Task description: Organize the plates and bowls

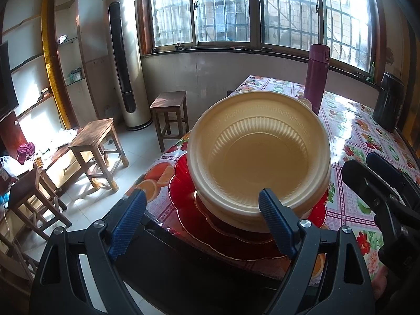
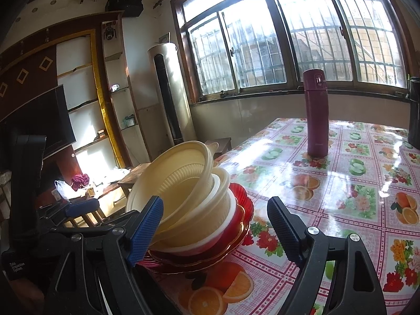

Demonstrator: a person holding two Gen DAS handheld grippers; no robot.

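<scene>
A stack of cream-coloured ribbed plastic bowls [image 1: 258, 157] is sitting on scalloped translucent red plates [image 1: 228, 233] at the near corner of a table covered with a glossy fruit-and-flower patterned oilcloth [image 2: 341, 183]. In the right wrist view the top bowl [image 2: 168, 178] is leaning over toward the left rather than nesting flat, and a white-rimmed bowl [image 2: 225, 210] is showing beneath the cream ones.

The left gripper [image 1: 202, 210] is standing wide open and holding nothing — its right blue-padded finger [image 1: 275, 223] is lying just over the near rim of the bowl stack, while its left finger is hanging past the table edge, above the floor. Whether that right pad is actually touching the rim, I cannot tell.

The right gripper [image 2: 215, 225] is also standing wide open and empty, with the stack's right side lying between its fingers and its left blue pad [image 2: 147, 231] just in front of the tilted bowl; contact is unclear.

Farther along the table a tall magenta insulated flask [image 2: 316, 113] is standing upright, well apart from the stack, and a dark cylindrical container [image 1: 388, 102] is sitting near the far right edge.
</scene>
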